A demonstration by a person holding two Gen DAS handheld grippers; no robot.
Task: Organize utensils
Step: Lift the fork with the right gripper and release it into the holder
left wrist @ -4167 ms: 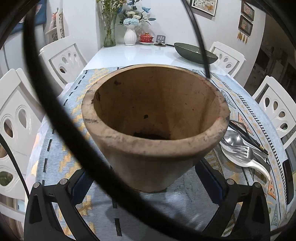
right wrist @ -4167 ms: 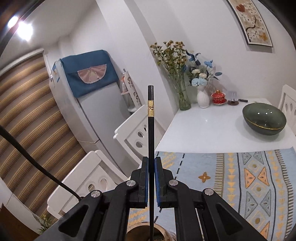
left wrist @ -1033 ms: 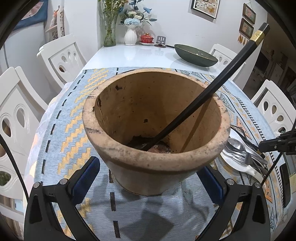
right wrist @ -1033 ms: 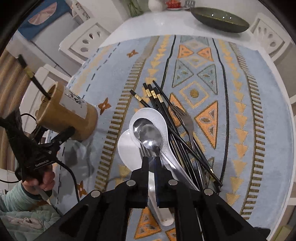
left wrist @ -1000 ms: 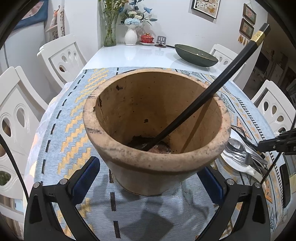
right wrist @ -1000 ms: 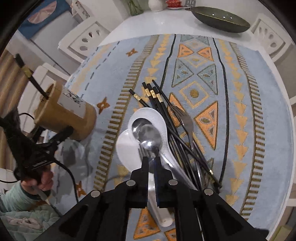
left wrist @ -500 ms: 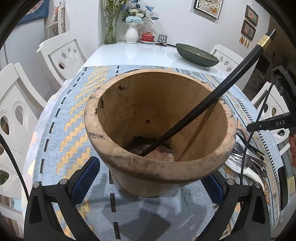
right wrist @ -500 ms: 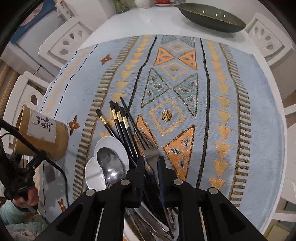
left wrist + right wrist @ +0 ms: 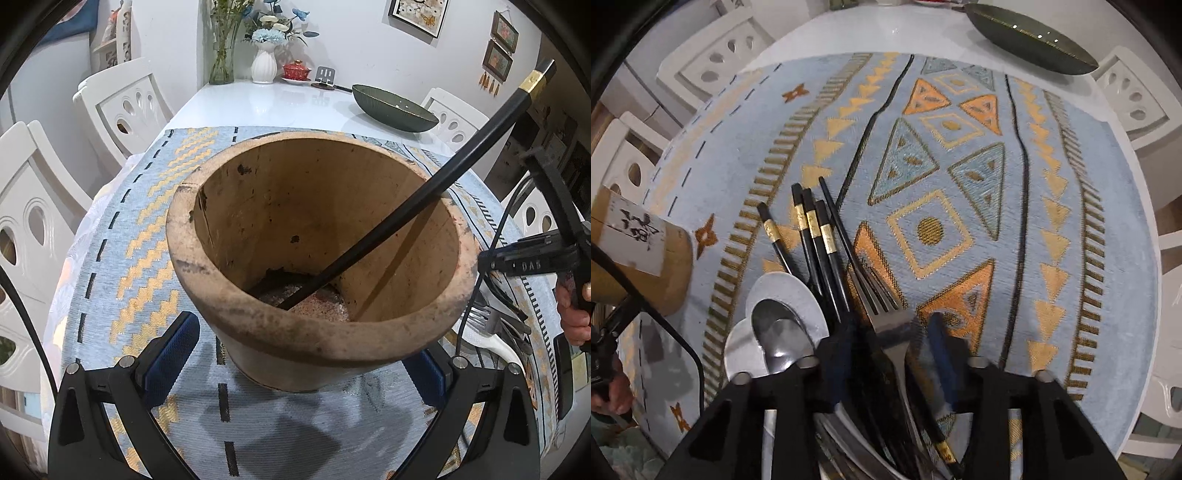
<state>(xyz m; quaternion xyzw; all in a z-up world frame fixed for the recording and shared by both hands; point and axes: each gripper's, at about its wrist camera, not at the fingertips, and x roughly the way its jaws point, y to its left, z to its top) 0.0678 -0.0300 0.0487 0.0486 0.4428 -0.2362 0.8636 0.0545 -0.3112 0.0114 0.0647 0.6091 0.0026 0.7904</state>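
Opening its jaws just now over the heap of cutlery, the right gripper (image 9: pixel 890 354) straddled the fork (image 9: pixel 886 321) beside the black chopsticks (image 9: pixel 820 243) without pinching anything, whereas a second ago it was shut and higher. The left gripper (image 9: pixel 295 354) hugged the wooden holder (image 9: pixel 317 254), which held one chopstick (image 9: pixel 406 210); I judged another pick imminent.

Place: home dining room
Evidence: long white dining table (image 9: pixel 280 107) — white cut-out chairs (image 9: pixel 125 107), framed wall pictures (image 9: pixel 417 14), white ribbed flower vase (image 9: pixel 264 66)
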